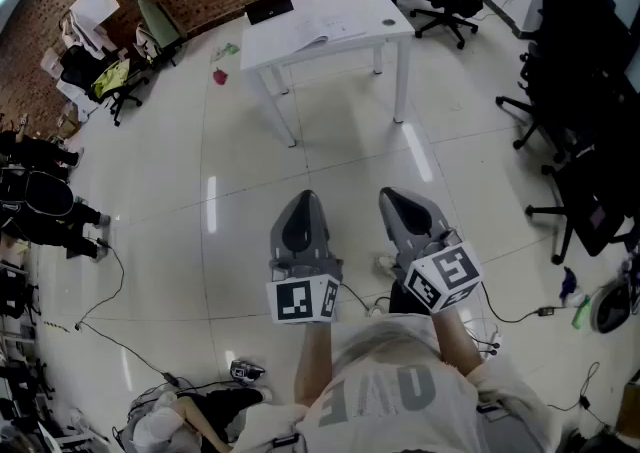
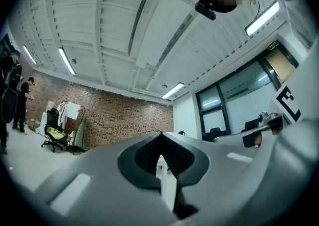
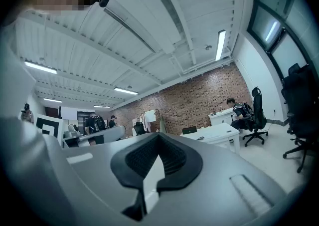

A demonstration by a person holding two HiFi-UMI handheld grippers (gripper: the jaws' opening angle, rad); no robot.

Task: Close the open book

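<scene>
Both pressed together, left tongs [image 1: 305,197] and right tongs [image 1: 391,194] aim toward a probably open book [image 1: 322,37].

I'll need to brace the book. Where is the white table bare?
Bare: the table left of the open book, and the strip behind it toward the right end. Crowded: the far left corner, with the black laptop.
</scene>
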